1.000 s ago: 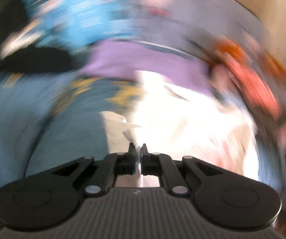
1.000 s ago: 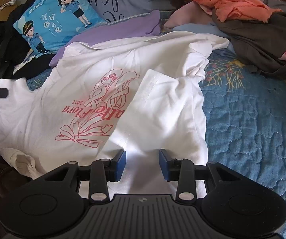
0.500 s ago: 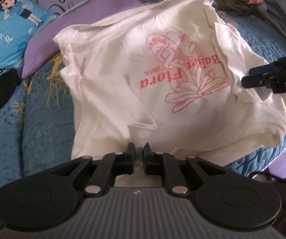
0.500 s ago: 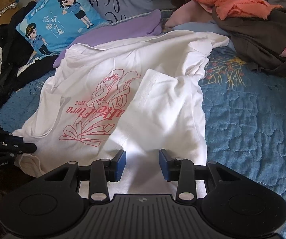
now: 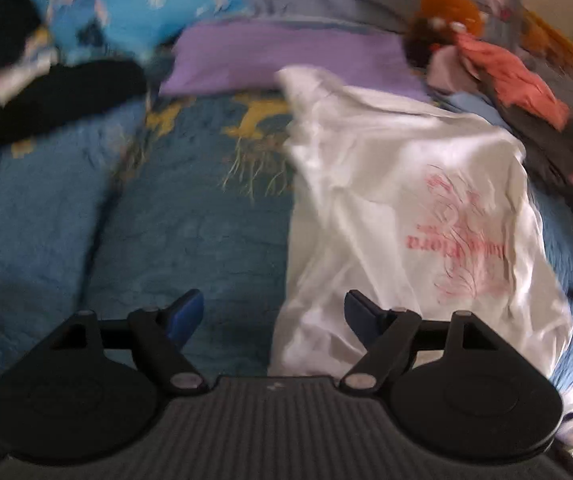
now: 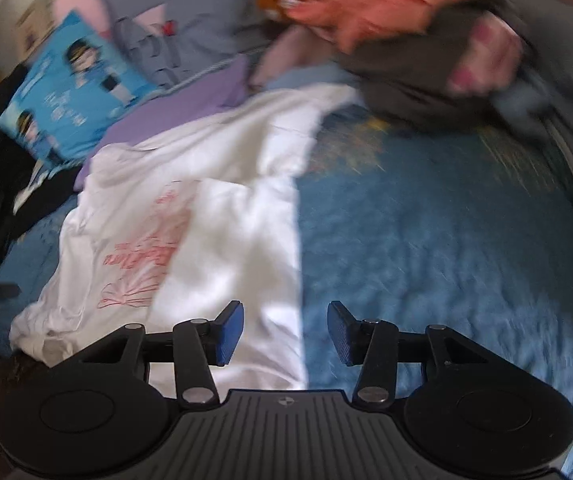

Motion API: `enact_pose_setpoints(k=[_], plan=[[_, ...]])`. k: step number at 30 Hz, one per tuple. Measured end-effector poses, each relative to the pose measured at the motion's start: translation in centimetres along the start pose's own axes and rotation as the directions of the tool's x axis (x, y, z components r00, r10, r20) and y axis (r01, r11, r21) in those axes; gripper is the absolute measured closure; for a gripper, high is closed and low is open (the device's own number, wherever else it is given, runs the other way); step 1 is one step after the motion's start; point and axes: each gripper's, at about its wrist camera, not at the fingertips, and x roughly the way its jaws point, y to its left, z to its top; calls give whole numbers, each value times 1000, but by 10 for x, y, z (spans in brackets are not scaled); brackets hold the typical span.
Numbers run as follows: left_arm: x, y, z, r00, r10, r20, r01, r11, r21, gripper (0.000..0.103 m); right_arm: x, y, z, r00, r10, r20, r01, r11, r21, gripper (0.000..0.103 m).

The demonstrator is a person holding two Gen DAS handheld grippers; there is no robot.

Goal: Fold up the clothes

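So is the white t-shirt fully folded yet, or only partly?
Partly: the white t-shirt has one side flap folded over its red print, the rest spread.

White T-shirt [image 5: 398,216] with a red printed graphic and lettering lies spread on the blue quilted bedspread [image 5: 190,248], rumpled, both side portions folded inward over the front. In the left wrist view it runs from 12 o'clock down to 5 o'clock; in the right wrist view it [image 6: 222,240] occupies 9 to 6 o'clock, its folded edge straight.

A white T-shirt [image 5: 398,184] with a red print lies on a blue quilted bedspread [image 5: 190,216] with yellow motifs, beside purple cloth [image 5: 270,56] and a bright blue cartoon pillow [image 6: 74,88].
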Motion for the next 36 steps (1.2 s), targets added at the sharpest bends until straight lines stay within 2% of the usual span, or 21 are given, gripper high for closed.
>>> enact_pose_setpoints(k=[2,7,9,13,15,17,19,20,22,23,25,27,29,36], plan=[[19,15,6,996,-62,-64,57,996,-72,22,0,-13,-5,1000,18,-9,-17,997,75,57],[55,25,-2,971,-118,-207,88,984,-153,20,7,-33,-19,993,105,-44,-91,967,238,56],[58,26,-6,965,-140,-220,103,980,-170,16,10,-35,-24,987,154,-36,-138,950,280,53],[56,29,-10,954,-173,-247,122,970,-208,19,16,-35,-30,971,236,-33,-209,911,354,52],[54,28,-13,952,-171,-254,119,971,-209,26,18,-34,-29,967,253,-40,-221,905,364,52],[50,30,-16,948,-194,-253,134,963,-234,40,20,-32,-29,959,276,-58,-236,898,371,52],[48,32,-19,943,-215,-253,146,953,-266,48,21,-30,-31,955,289,-68,-245,895,372,52],[47,34,-21,940,-229,-252,154,946,-285,57,21,-30,-32,955,290,-67,-246,895,371,52],[46,37,-26,931,-272,-246,181,924,-336,70,21,-31,-35,953,295,-62,-250,889,383,52],[45,39,-28,930,-279,-240,185,918,-350,71,21,-32,-35,953,298,-58,-252,884,394,52],[43,41,-31,930,-291,-224,192,906,-378,77,21,-34,-37,953,300,-54,-252,875,412,56],[41,44,-35,931,-302,-205,200,891,-407,84,21,-34,-39,959,278,-64,-227,880,416,97],[36,45,-39,930,-318,-182,213,874,-437,91,21,-35,-40,964,254,-75,-201,885,421,97],[23,52,-35,928,-359,-97,273,834,-479,91,-3,-31,-32,968,252,-10,-229,894,385,98]])
